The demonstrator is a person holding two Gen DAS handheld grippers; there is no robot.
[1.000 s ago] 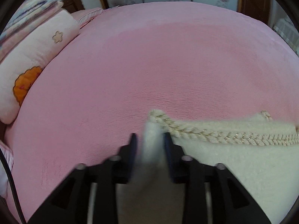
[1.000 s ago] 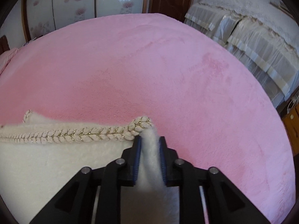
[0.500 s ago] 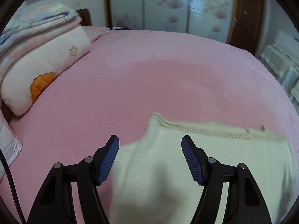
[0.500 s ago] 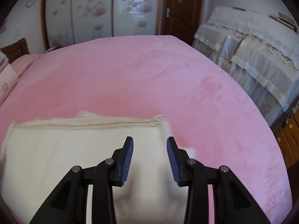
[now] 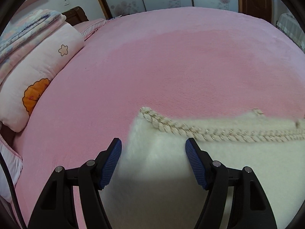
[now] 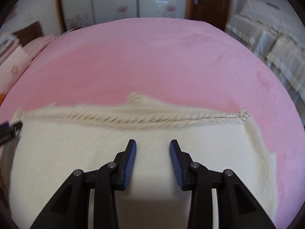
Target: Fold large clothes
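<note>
Garment, cream and fuzzy with braided trim along its far edge, lies flat on pink bedspread beneath and ahead of both grippers, left gripper spread wide, right gripper partly open, neither holding anything.

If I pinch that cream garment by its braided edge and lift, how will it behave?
The cream garment will probably drape limply, since it lies flat on the pink bedspread. Its fluffy pile suggests fair grip. The braided trim looks thicker, likely a firmer pinch.
</note>
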